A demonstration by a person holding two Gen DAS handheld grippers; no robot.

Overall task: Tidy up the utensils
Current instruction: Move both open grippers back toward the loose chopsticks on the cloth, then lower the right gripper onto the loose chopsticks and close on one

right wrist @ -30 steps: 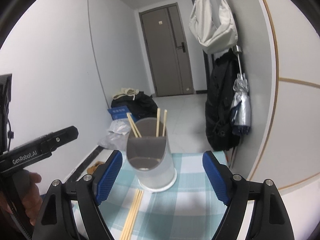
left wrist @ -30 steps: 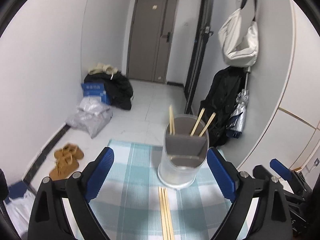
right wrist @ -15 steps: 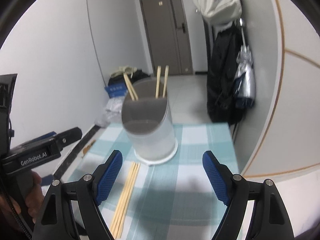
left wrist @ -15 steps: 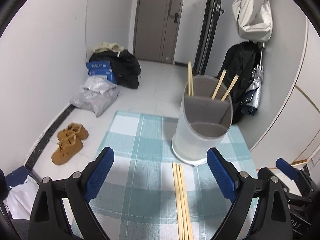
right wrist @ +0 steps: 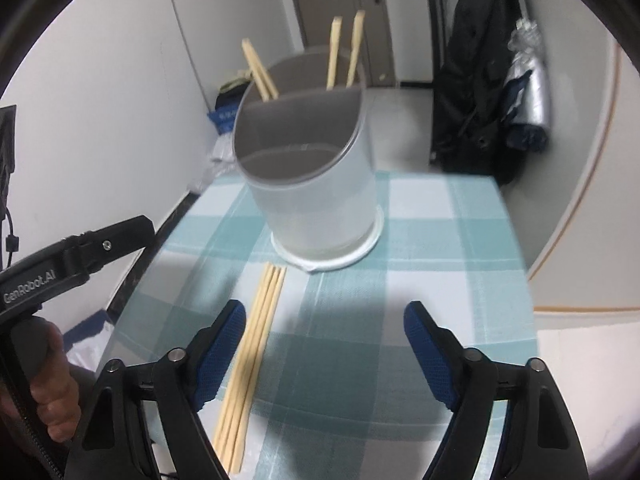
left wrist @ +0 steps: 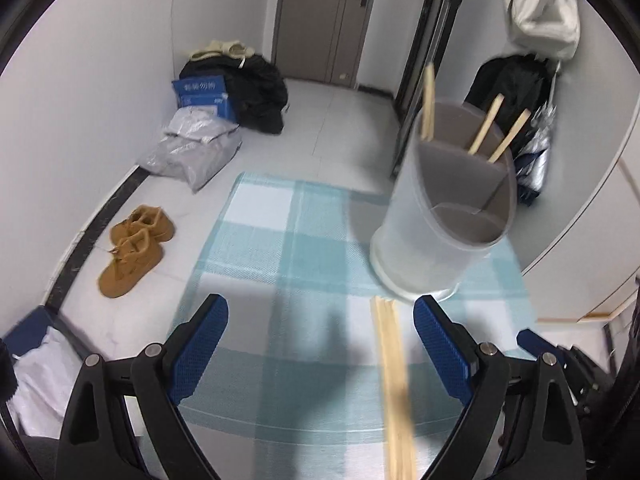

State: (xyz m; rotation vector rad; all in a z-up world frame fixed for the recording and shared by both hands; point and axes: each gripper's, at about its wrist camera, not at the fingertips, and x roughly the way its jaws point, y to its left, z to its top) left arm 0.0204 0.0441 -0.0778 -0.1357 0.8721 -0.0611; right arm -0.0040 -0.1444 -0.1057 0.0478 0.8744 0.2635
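Note:
A translucent utensil holder (left wrist: 444,216) with a grey divider stands on a teal checked tablecloth (left wrist: 288,248); it also shows in the right wrist view (right wrist: 316,192). Several wooden chopsticks (right wrist: 344,52) stand in its back compartment; the front compartment looks empty. A bundle of loose chopsticks (left wrist: 394,384) lies flat on the cloth in front of the holder, also in the right wrist view (right wrist: 252,356). My left gripper (left wrist: 320,344) is open and empty, with the bundle near its right finger. My right gripper (right wrist: 324,348) is open and empty, with the bundle beside its left finger.
The table drops off to a tiled floor with brown shoes (left wrist: 132,248), grey bags (left wrist: 192,152) and dark clothing (left wrist: 248,92). A black coat and a folded umbrella (right wrist: 528,104) hang at the right wall. The left gripper's body (right wrist: 68,260) shows at the left.
Both grippers have risen and tilted downward over the table. The holder has shifted right in the left view, and more of the loose chopsticks shows. Nothing was gripped.

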